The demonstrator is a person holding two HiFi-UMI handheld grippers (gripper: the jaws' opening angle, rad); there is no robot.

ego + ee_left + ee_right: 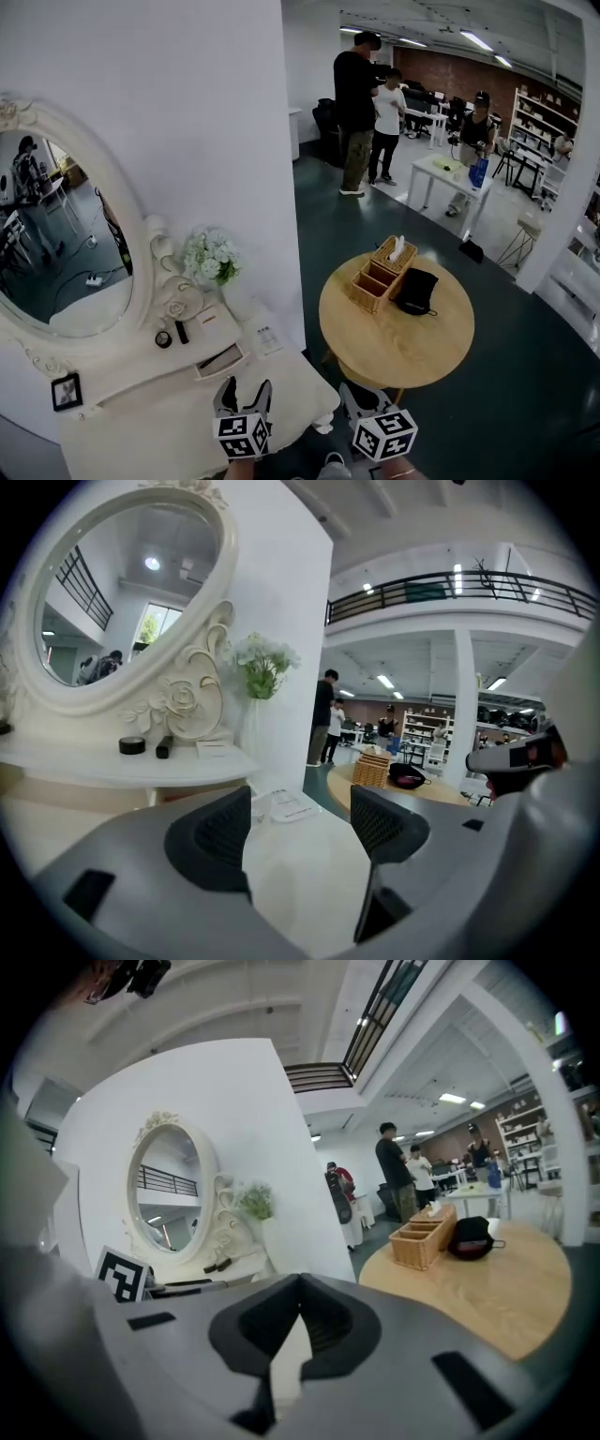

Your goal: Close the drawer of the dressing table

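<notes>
The white dressing table (159, 427) stands at the lower left under an oval mirror (56, 244). A small shallow drawer (220, 361) sticks out of its raised shelf, showing a dark inside. My left gripper (246, 389) hovers over the table top just in front of the drawer, open and empty; in the left gripper view its jaws (300, 822) stand well apart over the white top. My right gripper (361, 398) hangs off the table's right end, shut on nothing; the right gripper view shows it (300, 1312) with its tips touching.
On the shelf lie a black round tin (163, 339), a black tube (181, 332) and white flowers (211, 255). A card (267, 337) lies on the top. To the right stands a round wooden table (375, 361) with a wicker basket (382, 272) and a black bag (415, 291). Several people stand far behind.
</notes>
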